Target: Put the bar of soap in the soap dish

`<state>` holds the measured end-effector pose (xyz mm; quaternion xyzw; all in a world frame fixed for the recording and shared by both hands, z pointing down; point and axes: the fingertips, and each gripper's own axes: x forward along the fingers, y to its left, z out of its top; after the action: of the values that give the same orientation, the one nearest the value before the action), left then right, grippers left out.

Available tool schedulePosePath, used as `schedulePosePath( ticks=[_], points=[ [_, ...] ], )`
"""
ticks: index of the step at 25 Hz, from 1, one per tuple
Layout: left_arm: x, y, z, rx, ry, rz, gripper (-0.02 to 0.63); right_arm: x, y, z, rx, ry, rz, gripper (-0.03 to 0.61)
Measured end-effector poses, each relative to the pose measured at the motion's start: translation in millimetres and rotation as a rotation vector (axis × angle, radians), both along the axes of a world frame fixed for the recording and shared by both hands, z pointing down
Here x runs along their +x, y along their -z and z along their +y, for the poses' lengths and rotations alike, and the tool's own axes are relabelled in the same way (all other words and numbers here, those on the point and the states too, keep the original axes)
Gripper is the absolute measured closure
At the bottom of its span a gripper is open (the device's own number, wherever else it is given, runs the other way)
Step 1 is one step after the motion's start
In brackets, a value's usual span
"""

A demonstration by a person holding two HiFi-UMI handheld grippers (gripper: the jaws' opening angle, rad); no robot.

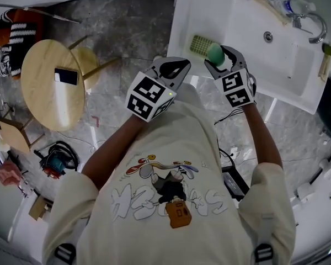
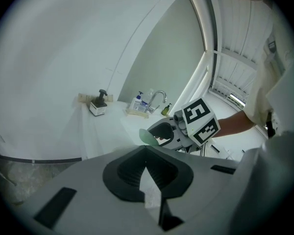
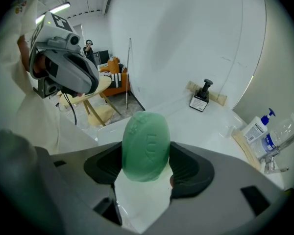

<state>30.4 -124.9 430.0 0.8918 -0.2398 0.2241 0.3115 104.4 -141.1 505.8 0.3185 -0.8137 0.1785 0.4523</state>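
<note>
- Soap (image 3: pixel 146 146): one raised mark on its face, shaped like a capital "E".
- Shirt (image 1: pixel 171 192): big outlined letters across the chest around a cartoon print, but they can't be read with any certainty.
- Left cube (image 1: pixel 150 96) and right cube (image 1: pixel 235 88): black-and-white square markers, no letters or numbers.
- Bottles (image 3: pixel 258 131) and pump bottle (image 3: pixel 202 99) on the counter (image 3: pixel 186 116): labels too small to read.

Your right tongs (image 1: pixel 223 58) grip the green bar of soap (image 1: pixel 214 52) over the white counter (image 1: pixel 190 10), just beside the ribbed soap dish (image 1: pixel 199 45). Your left tongs (image 1: pixel 174 69) hover at the counter's near edge.
</note>
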Motion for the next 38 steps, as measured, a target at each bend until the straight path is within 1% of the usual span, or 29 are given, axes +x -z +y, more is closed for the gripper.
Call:
schedulePosePath(
  ticks=[8,14,18,23,29,35,38],
  points=[
    [1,-11,0,0.012,-0.037,-0.044,0.606,-3,-25,0,-0.05,0.134,0.079,0.291],
    [-1,-18,2,0.027,-0.066,-0.083,0.606,-4,-44,-3,-0.063,0.243,0.168,0.291],
    [-4,-20,2,0.029,-0.075,-0.093,0.606,-6,-55,-7,-0.07,0.307,0.235,0.291],
    [-4,-22,2,0.029,-0.074,-0.097,0.606,-9,-69,-6,-0.096,0.386,0.296,0.291],
    [-8,-24,1,0.027,-0.064,-0.096,0.606,-8,-76,-10,-0.126,0.412,0.338,0.291],
    [-10,-24,2,0.028,-0.059,-0.092,0.606,-5,-80,-11,-0.163,0.424,0.357,0.291],
    [-10,-22,3,0.03,-0.056,-0.088,0.606,-4,-82,-11,-0.172,0.41,0.35,0.29]
  ],
)
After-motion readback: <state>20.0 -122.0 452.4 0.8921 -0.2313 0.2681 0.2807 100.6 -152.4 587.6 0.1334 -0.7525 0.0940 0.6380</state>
